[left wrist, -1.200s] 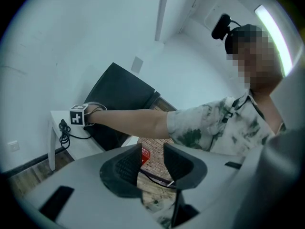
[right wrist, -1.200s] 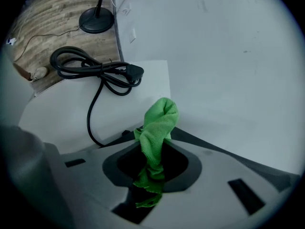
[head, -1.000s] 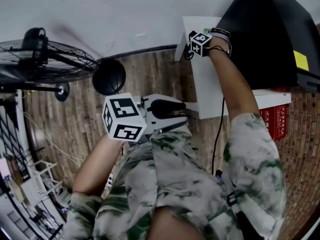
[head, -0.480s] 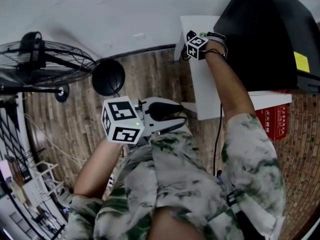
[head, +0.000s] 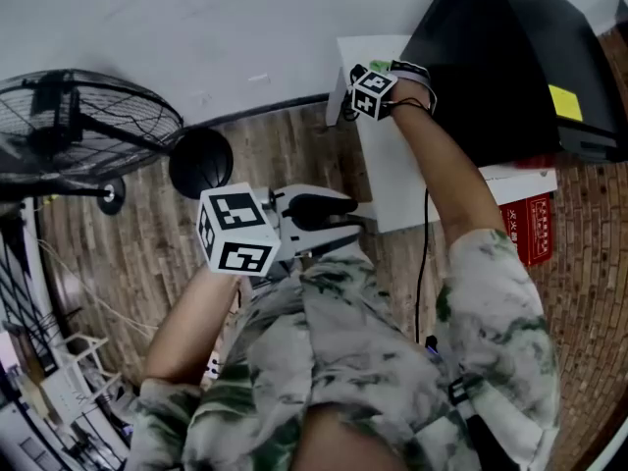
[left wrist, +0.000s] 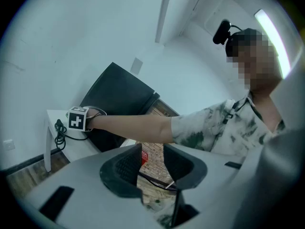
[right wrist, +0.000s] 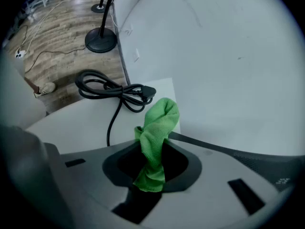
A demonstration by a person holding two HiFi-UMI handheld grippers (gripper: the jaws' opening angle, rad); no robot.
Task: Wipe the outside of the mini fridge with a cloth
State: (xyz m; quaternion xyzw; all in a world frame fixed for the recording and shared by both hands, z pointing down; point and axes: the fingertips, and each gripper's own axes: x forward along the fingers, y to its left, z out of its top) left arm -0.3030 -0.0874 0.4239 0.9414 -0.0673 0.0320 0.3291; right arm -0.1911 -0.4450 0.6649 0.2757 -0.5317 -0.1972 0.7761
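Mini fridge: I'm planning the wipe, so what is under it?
The black mini fridge stands on a white table. The tabletop directly beneath it, and any feet, are covered by the fridge itself.

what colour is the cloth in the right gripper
Bright green; the cloth shows best in the right gripper view.

I see a white wall [head: 196, 27] at twelve o'clock, plank floor [head: 137, 253] below it, a standing fan [head: 83, 126] at nine, a white table [head: 388, 180] at one.

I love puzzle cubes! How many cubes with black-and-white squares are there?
2. One cube sits on the left claw near the person's chest; the other cube rides the right claw by the mini fridge.
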